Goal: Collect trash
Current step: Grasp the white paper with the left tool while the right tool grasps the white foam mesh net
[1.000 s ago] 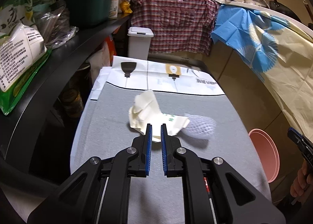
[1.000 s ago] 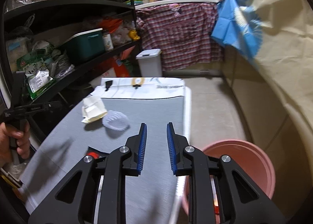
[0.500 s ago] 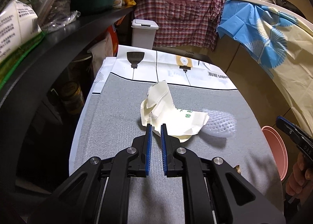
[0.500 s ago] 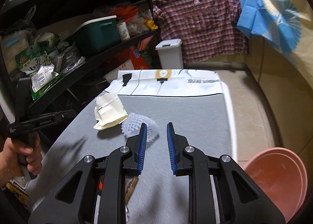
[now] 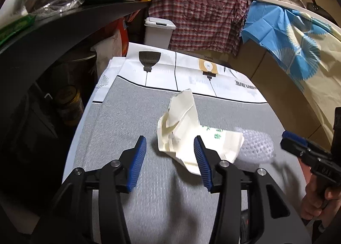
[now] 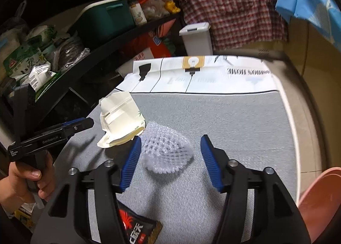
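Observation:
A crumpled cream paper wrapper (image 5: 187,128) (image 6: 119,120) lies on the grey table mat (image 5: 132,116). Beside it rests a white foam fruit net (image 6: 166,150) (image 5: 255,145). My left gripper (image 5: 169,150) hovers close over the wrapper's near edge, its jaws opening, pads not touching the paper. My right gripper (image 6: 170,150) has its jaws opening around the foam net, which lies between the blue pads with gaps on both sides. A black and red snack packet (image 6: 136,229) lies under the right gripper's body.
A pink basin (image 6: 319,203) stands past the table's right edge. A white lidded bin (image 5: 158,32) sits on the floor beyond the table. Black shelves (image 6: 89,52) with bags and a teal box run along the left. Cloths hang at the back.
Both grippers moved forward and down toward the trash, and both pairs of jaws went from nearly shut to wide apart. The right gripper swung left from the basin to the foam net.

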